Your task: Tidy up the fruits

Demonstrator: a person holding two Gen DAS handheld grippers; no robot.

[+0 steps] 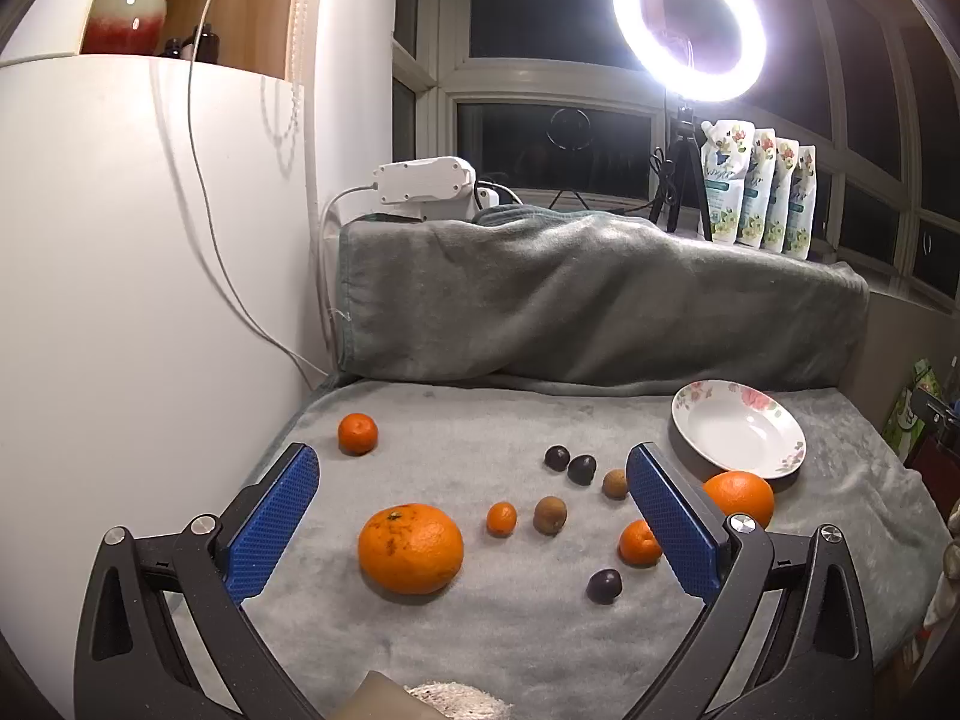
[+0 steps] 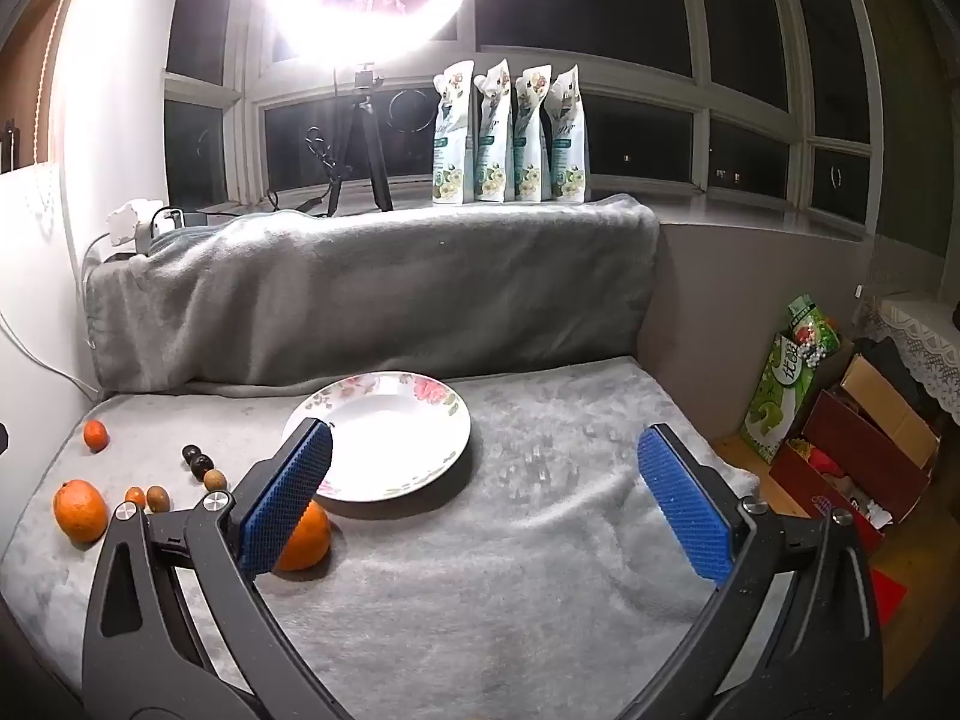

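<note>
Fruit lies scattered on a grey blanket. In the left wrist view a large orange sits between the fingers of my open, empty left gripper. Around it are small mandarins, kiwis, dark round fruits and a second orange beside a white floral plate. In the right wrist view my right gripper is open and empty above the blanket; the empty plate lies just beyond its left finger, which partly hides an orange.
A rolled grey blanket forms a back wall. A white cabinet stands at the left. A ring light on a tripod and several refill pouches stand on the windowsill. Boxes sit on the floor past the right edge.
</note>
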